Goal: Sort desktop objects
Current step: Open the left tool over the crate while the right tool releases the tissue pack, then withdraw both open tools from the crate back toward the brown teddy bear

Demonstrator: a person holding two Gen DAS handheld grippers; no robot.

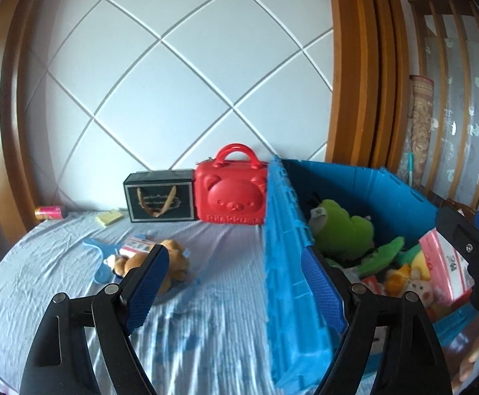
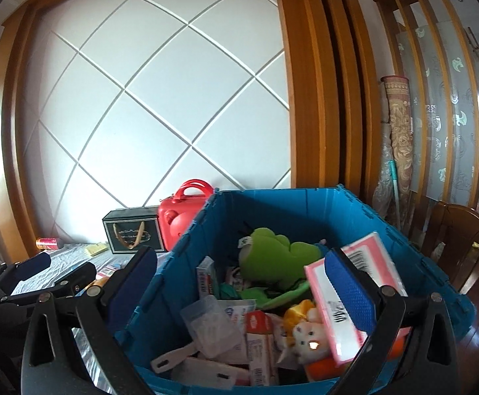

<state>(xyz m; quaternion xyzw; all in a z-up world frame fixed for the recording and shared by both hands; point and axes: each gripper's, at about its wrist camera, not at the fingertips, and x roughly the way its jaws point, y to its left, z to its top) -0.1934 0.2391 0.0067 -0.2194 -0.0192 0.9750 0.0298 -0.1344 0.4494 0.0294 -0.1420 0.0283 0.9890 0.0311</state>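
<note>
The blue plastic crate (image 2: pixel 305 204), ribbed along its rim, stands on the right of the cloth-covered worktop (image 1: pixel 58 256) and holds a green plush toy (image 2: pixel 272 253), a flat pink packet (image 2: pixel 364 283), small cardboard boxes and a yellow soft toy (image 2: pixel 305 322) in a loose heap. The right gripper (image 2: pixel 242 289) hangs over the crate with its blue, mesh-textured fingers spread wide and nothing between them; the left gripper (image 1: pixel 236 283) is likewise spread, straddling the crate's near wall. On the wrinkled pale blue cloth lie a brown plush animal (image 1: pixel 160 260), a yellow notepad (image 1: pixel 109 218) and a pink cylinder (image 1: pixel 48 212), with a black gift bag (image 1: pixel 158 199) and a glossy red bear-faced case (image 1: pixel 231 191) upright against the wall.
</note>
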